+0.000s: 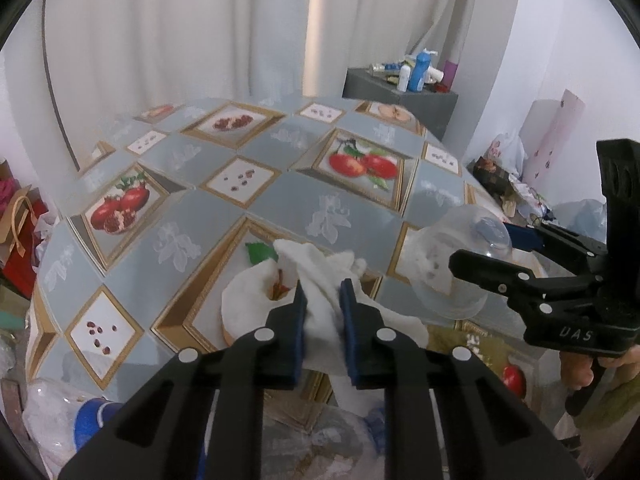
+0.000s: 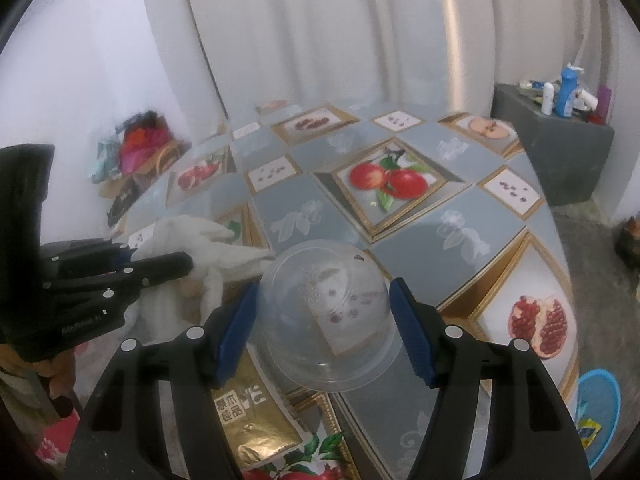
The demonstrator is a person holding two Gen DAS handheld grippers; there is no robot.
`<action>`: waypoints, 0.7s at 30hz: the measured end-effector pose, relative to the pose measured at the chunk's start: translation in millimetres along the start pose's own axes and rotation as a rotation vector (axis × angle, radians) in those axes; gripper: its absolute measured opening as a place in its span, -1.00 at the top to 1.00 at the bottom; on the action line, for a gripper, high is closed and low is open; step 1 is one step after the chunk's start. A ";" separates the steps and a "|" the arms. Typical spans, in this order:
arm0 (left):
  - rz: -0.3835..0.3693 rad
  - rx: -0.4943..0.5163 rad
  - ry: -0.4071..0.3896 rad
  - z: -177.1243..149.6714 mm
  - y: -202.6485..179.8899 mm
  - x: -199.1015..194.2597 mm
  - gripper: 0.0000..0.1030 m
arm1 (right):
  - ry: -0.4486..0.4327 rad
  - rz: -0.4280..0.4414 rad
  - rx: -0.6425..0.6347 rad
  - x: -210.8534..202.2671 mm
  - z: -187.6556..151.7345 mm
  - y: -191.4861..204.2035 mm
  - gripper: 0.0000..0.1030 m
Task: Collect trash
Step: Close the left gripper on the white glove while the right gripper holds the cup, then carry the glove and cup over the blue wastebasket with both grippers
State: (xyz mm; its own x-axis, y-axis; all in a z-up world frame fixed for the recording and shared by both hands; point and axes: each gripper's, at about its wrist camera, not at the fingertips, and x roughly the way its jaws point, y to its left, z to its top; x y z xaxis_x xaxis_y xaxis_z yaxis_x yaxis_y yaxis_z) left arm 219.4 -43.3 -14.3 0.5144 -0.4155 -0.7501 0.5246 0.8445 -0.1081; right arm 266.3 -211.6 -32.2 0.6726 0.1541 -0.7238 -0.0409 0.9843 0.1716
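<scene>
In the left wrist view my left gripper (image 1: 323, 300) is shut on a crumpled white tissue (image 1: 316, 264) at the near edge of the table (image 1: 280, 196), whose cloth has a fruit pattern. The blue pads (image 1: 300, 312) pinch a fold of the tissue. To its right my right gripper (image 1: 480, 246) holds a clear plastic cup (image 1: 448, 280). In the right wrist view the right gripper (image 2: 324, 320) is shut on that clear plastic cup (image 2: 324, 312), upside down and tilted, just above the table (image 2: 420, 240). The left gripper (image 2: 160, 258) and the white tissue (image 2: 208, 244) lie to its left.
A gold packet (image 2: 248, 420) lies at the table's front edge. A dark grey cabinet (image 1: 400, 92) with bottles stands behind the table. Bags and clutter sit on the floor at both sides (image 1: 20, 220) (image 1: 508, 172). A blue basin (image 2: 598, 412) is low right. Plastic bags (image 1: 52, 412) lie below the table edge.
</scene>
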 end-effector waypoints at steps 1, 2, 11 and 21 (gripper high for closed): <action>0.002 0.002 -0.011 2.1 -0.4 -3.3 0.70 | -0.008 -0.002 0.004 -3.1 1.1 -1.0 -0.22; 0.003 0.004 -0.023 4.3 -1.0 -6.8 0.71 | -0.016 -0.003 0.007 -6.1 2.0 -1.7 -0.22; 0.006 0.032 -0.121 26.7 -14.0 -45.2 0.73 | -0.101 -0.025 0.027 -45.3 11.0 -8.7 -0.22; -0.042 0.111 -0.226 52.8 -59.6 -94.4 0.73 | -0.212 -0.074 0.088 -109.5 3.8 -31.9 -0.22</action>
State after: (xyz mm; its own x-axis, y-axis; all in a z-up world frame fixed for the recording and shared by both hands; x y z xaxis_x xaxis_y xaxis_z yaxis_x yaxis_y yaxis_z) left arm 175.4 -72.2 97.4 0.6229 -0.5251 -0.5799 0.6136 0.7878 -0.0543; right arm 196.8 -260.2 44.2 0.8117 0.0516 -0.5819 0.0724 0.9795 0.1879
